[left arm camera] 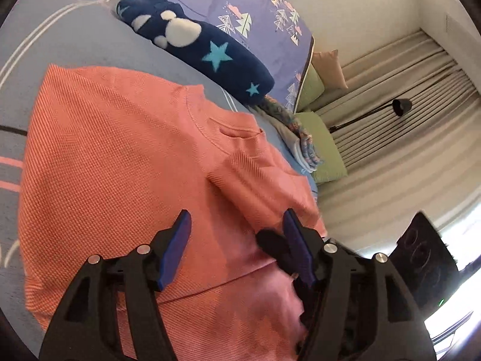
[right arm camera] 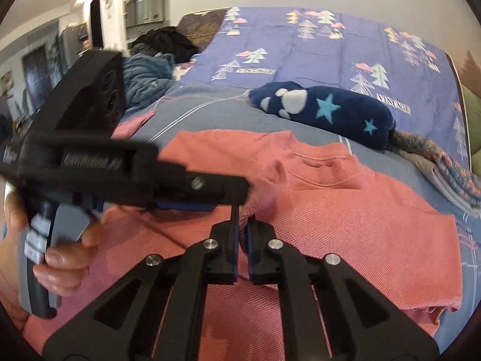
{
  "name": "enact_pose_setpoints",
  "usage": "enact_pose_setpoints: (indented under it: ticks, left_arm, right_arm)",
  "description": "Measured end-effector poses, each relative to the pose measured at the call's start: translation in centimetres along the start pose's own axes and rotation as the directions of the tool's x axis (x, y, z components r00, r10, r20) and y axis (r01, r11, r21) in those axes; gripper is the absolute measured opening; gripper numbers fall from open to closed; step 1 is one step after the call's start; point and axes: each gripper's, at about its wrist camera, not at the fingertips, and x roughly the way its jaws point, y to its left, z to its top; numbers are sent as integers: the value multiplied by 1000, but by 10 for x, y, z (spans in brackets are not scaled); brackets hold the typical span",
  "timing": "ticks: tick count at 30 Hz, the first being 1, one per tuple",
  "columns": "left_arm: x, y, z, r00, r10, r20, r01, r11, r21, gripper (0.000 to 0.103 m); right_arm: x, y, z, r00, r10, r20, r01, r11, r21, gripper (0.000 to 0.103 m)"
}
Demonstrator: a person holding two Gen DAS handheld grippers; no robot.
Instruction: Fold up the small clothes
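Coral knit top (left arm camera: 114, 156) is spread flat on the blue-grey bed sheet (left arm camera: 60, 45), neckline pointing toward the folded navy blanket w/ stars (left arm camera: 210, 57), one sleeve flopped over the body near the collar. Left gripper (left arm camera: 237, 225) sits low over the hem w/ jaws apart, nothing between the pads, fabric just underneath. Right gripper (right arm camera: 243, 225) has its jaws closed w/ only a slit left; might be pinching a bit of cloth at the tips but it's too blurry to say. A hand (right arm camera: 60, 249) holds the left gripper's handle, seen from the right wrist cam.
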Motion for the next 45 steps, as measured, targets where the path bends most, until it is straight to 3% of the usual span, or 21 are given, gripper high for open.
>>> enact_pose_setpoints:
  ticks: [5,10,17,18,19,20,21,24,28,30,31,33,34,36,42,43,44,45]
  left_arm:
    - [-1,8,3,999,-36,-3,36,998,-54,64]
    - [2,1,0,999,-22,-25,22,1000,-16,66]
    - [5,-2,-1,998,-40,-38,39,999,-3,67]
    - [5,-3,-2,999,-31,-36,32,999,5,63]
    - [7,-6,-2,999,-6,-48,7,999,35,43]
    - [9,-8,-4,998,11,-61,-7,998,65,13]
    - [13,-11,-5,997,37,-71,-30,995,96,2]
    - [11,-19,-8,995,89,-44,-82,986,147,3]
    - [-19,-38,-6,996,54,70,-66,980,186,3]
    - [-42,-46,-2,990,4,138,-30,982,189,3]
    - [-52,-48,0,986,-14,165,-17,983,185,3]
    - [-67,-48,6,978,-54,203,20,985,169,3]
    - [-70,-48,7,976,-62,207,27,985,168,3]
    - [-73,-46,8,975,-49,219,13,986,166,3]
    - [-72,-41,9,976,-28,214,-4,989,149,3]
    - [-74,-40,9,975,-23,222,-10,989,146,3]
    - [-78,-38,10,971,-9,239,-25,990,138,3]
    - [-82,-36,10,968,6,252,-40,991,130,3]
  right_arm:
    - [4,16,-10,999,22,-42,-26,995,-98,6]
    - [3,16,-11,998,43,-47,-47,995,-93,10]
    - [2,47,-17,998,39,-53,-50,971,-234,16]
    - [1,49,-18,998,36,-53,-48,969,-243,17]
    - [0,50,-18,998,30,-53,-42,968,-247,19]
    - [-2,49,-18,998,31,-53,-43,969,-242,23]
    - [-6,47,-18,998,33,-53,-44,972,-231,31]
    - [-29,29,-21,999,11,-33,-17,982,-186,42]
    - [-68,-18,-35,991,-133,9,134,987,-92,48]
    - [-90,-59,-43,955,-295,19,295,955,25,63]
    - [-98,-86,-51,921,-390,-3,388,915,106,64]
    - [-100,-119,-65,881,-465,-90,474,858,200,64]
    - [-98,-133,-72,873,-467,-143,488,840,237,64]
    - [-91,-151,-86,885,-417,-209,463,836,295,64]
    - [-70,-163,-86,873,-421,-247,485,809,333,62]
    - [-66,-165,-84,851,-459,-256,522,791,319,62]
    - [-62,-167,-80,778,-555,-293,625,728,282,66]
    - [-64,-170,-83,746,-589,-310,664,692,283,76]
